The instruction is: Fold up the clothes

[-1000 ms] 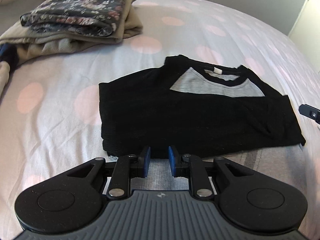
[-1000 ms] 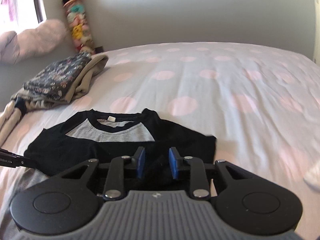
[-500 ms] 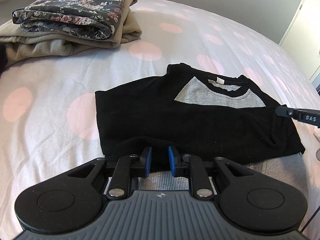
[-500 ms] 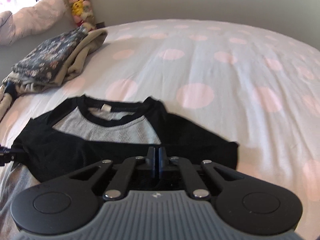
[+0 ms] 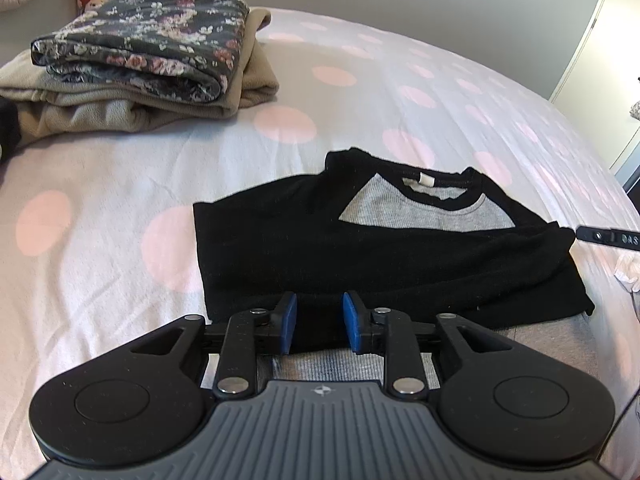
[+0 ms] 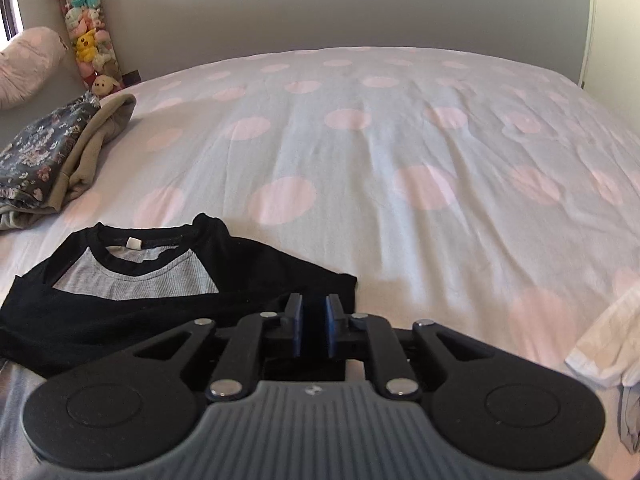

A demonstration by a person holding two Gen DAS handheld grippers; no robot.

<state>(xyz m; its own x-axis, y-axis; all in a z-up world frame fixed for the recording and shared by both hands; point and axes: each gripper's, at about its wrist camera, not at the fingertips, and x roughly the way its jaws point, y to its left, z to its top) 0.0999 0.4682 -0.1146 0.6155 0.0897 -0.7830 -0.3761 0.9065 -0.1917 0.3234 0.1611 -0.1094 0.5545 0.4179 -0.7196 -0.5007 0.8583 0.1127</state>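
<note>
The left gripper (image 5: 316, 326) is seen low over the bed, its blue pads (image 5: 287, 322) spread apart, with the near hem of the black and grey folded shirt (image 5: 360, 248) between them. It cannot be told if the pads touch the cloth. The right gripper (image 6: 314, 326) is seen with its pads a little apart, a narrow gap between them, over the right end of the same shirt (image 6: 132, 300). No cloth is seen pinched.

The shirt is laid flat near the front edge of the white bed sheet with pink dots (image 6: 400, 168). Its sleeves are folded in across the body, and its black collar with a small white tag is turned to the far side. A white cloth (image 6: 604, 344) is seen at the right edge of the bed.

Farther off, by the left edge, a flowery dark folded cloth (image 5: 152, 44) is stacked on a tan folded cloth (image 5: 132, 108). A tall clear tube of soft toys (image 6: 86, 36) is stood in the far left corner by the wall.
</note>
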